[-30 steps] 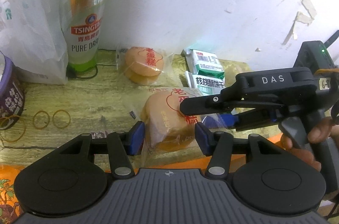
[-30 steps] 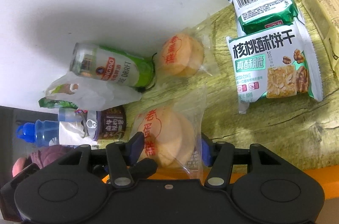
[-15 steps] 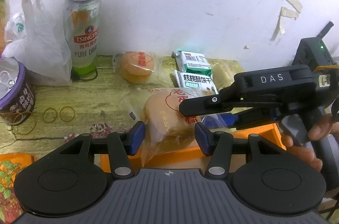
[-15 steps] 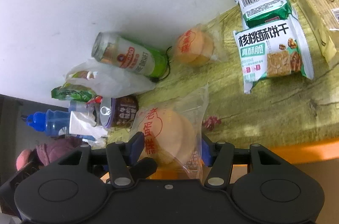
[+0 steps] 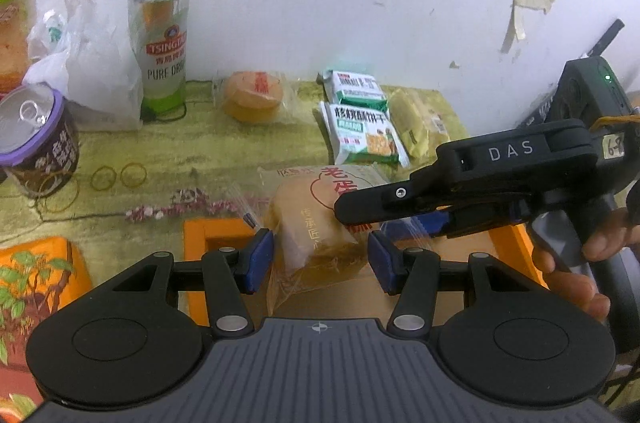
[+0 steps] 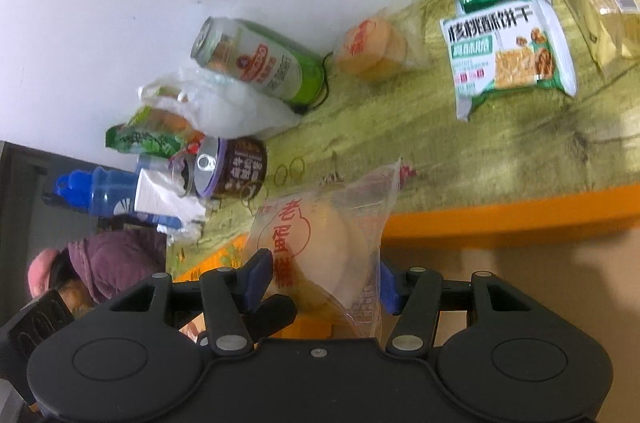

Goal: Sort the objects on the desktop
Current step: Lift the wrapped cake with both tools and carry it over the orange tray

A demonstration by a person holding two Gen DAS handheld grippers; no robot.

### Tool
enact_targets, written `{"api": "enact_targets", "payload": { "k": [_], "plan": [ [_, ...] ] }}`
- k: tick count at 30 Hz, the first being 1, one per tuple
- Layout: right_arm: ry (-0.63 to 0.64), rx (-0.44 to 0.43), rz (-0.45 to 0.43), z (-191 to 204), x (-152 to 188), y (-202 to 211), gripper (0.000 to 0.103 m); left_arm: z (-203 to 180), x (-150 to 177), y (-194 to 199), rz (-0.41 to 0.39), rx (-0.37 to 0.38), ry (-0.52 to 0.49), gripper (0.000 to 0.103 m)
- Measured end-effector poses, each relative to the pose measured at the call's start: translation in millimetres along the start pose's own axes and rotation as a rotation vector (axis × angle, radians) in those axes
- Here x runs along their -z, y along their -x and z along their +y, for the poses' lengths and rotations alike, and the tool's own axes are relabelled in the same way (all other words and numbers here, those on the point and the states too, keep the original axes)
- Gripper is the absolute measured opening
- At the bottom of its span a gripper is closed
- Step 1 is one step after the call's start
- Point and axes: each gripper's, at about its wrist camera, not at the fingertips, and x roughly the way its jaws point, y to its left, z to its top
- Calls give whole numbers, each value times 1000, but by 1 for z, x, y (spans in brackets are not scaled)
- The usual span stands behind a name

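Purple rim and dark label mark the tin [image 5: 37, 143] at the far left of the tabletop [image 5: 208, 147], in the left wrist view. Behind it a white bag [image 5: 94, 63] leans at the wall, and a green beer can [image 5: 160, 35] stands upright just beside the bag. Two rubber bands [image 5: 118, 175] lie flat in front of the can, near the tin.

Further right a wrapped small cake [image 5: 252, 95] lies near the wall. Two green biscuit packets [image 5: 362, 133] lie next, one behind the other and touching, with a yellow packet [image 5: 416, 127] just beside them.

At the near edge an orange box [image 5: 202, 229] is open on top. Above it hangs the cake packet [image 5: 312, 235], clear wrap with red characters, clear of the tabletop.

The left gripper [image 5: 320, 263] is spread wide with one blue pad on each side of this packet. Its left pad touches the wrap, and the right pad stands a little off the cake.

The right gripper [image 5: 360, 219] comes in from the right, held by a hand [image 5: 576, 263]. It is closed onto the cake packet, one finger over it and one under. In the right wrist view the cake sits pressed between both blue pads of the right gripper [image 6: 324, 283].
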Motion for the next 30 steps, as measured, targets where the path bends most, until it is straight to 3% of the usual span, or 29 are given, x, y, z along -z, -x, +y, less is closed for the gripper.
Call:
{"api": "enact_targets", "payload": {
  "k": [16,30],
  "plan": [
    [4,25,81,-12,31,-25,53,3,31,-10,82,-35,-16,53],
    [43,93,118,-24,40,-47,53,2,44,-35,131,-60,-93,53]
  ]
}}
